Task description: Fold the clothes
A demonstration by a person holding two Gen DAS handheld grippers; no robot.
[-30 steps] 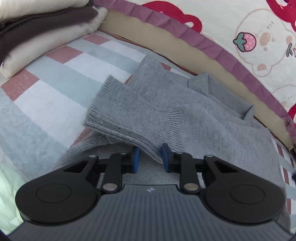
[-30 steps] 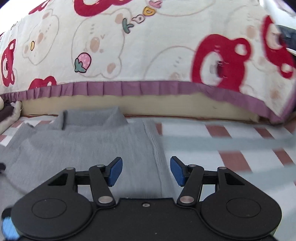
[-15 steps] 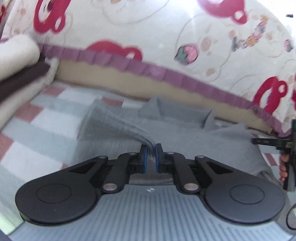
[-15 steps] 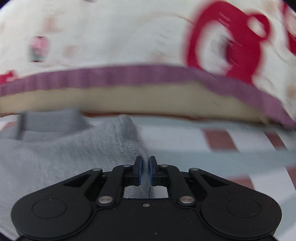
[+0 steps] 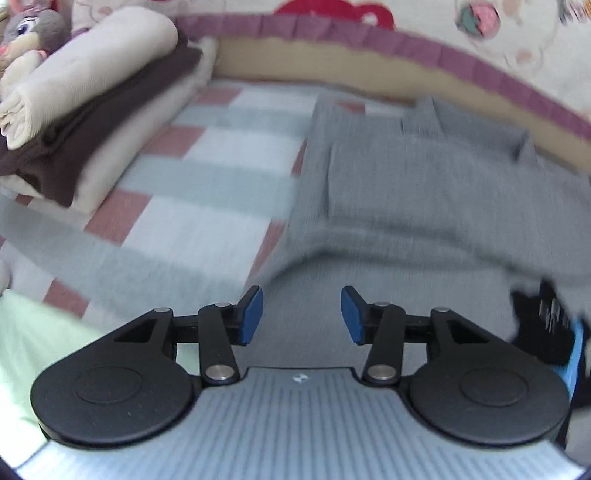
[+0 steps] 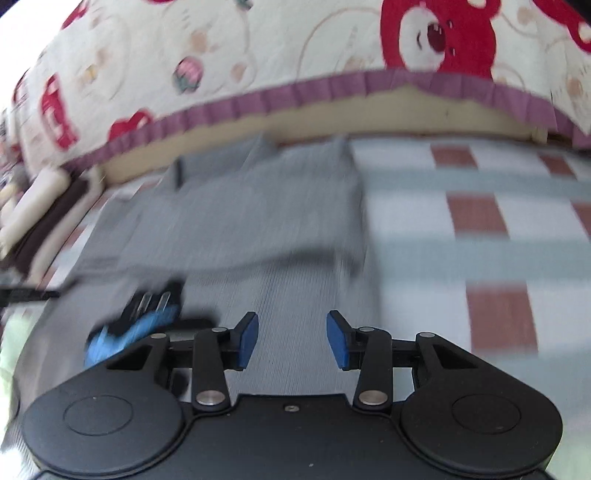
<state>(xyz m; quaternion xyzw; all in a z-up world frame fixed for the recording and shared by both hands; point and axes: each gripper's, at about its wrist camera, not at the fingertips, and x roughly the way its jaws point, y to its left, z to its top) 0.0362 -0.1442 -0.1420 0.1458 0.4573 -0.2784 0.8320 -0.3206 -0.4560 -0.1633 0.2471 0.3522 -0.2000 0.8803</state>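
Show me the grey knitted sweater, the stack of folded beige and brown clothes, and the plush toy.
grey knitted sweater (image 5: 424, 192): left wrist view, folded body panel.
stack of folded beige and brown clothes (image 5: 96, 110): left wrist view, brown middle layer.
plush toy (image 5: 33, 29): left wrist view, grey face.

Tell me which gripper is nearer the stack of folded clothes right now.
Left. The left gripper hovers over the gray sweater's left edge, with the folded stack just ahead-left. The right gripper is over the sweater's right side, farther away.

Plain grey sweater (image 5: 424, 192) on a red, white and grey-green checked sheet (image 5: 207, 192); far cover (image 6: 295, 48) cream with red bears (purple frill).
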